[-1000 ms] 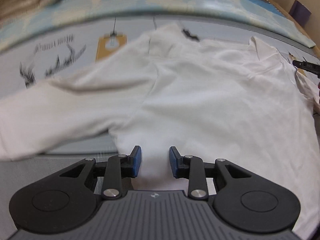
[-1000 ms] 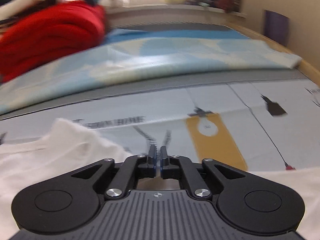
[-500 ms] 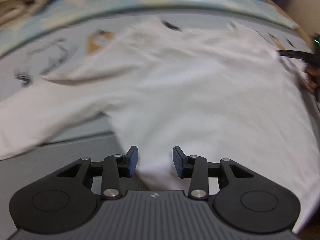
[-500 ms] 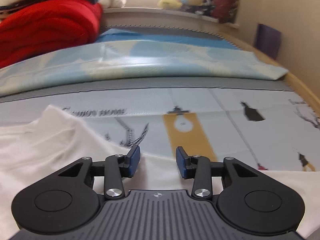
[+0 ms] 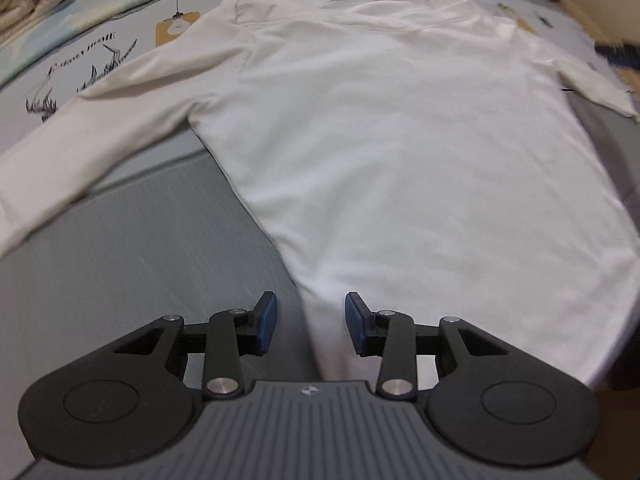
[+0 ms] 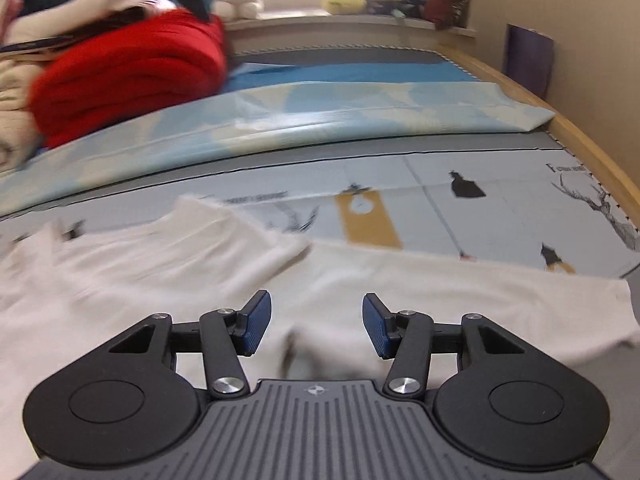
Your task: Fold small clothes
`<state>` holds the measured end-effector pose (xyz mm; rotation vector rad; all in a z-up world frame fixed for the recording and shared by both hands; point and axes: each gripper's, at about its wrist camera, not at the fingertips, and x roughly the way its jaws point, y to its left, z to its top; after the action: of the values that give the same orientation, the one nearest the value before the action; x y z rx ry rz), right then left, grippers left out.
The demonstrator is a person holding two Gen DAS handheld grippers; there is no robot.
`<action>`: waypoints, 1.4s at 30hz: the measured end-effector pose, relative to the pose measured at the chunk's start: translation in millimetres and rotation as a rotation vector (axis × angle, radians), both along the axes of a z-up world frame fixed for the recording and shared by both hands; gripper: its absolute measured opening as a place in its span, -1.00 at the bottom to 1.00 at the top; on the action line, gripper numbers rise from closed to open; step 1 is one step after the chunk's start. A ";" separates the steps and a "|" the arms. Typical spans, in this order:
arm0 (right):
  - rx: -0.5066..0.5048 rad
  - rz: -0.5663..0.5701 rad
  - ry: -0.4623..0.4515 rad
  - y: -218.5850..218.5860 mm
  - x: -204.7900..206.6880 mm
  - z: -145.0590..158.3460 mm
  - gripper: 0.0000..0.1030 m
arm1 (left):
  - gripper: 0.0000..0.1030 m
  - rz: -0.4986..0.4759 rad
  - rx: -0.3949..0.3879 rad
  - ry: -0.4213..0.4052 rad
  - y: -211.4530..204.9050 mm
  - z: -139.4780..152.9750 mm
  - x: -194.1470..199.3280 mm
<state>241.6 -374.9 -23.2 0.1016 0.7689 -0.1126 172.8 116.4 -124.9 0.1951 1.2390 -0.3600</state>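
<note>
1. White long-sleeved shirt (image 5: pixel 400 152) spread flat on a printed mat (image 5: pixel 92 68) over a bed, collar at the far end, hem at the near end, long axis running away from the left wrist camera.
2. One sleeve (image 5: pixel 80 140) stretched out to the left across mat and grey sheet (image 5: pixel 132 248); the other sleeve (image 6: pixel 480 292) lying out to the right, cuff near the mat's edge.
3. Left gripper (image 5: pixel 306 322) low over the shirt's near left corner, jaws partly open, cloth edge between them, not pinched.
4. Right gripper (image 6: pixel 316 326) above the sleeve by the shoulder, jaws opening, holding nothing.
5. Bare grey sheet open to the left of the body; folded red blanket (image 6: pixel 132 80) and patterned bedding (image 6: pixel 320 116) well beyond the collar; wooden bed rim (image 6: pixel 580 144) along the right.
</note>
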 end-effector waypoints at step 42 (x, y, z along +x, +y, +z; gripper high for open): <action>0.044 -0.108 0.334 32.2 -235.5 -37.8 -0.53 | -0.81 0.101 0.071 -0.036 4.9 14.3 -132.8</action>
<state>6.1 -342.7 -61.1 0.1687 1.0997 -0.2185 40.1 121.3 -110.6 0.1984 1.2216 -0.2244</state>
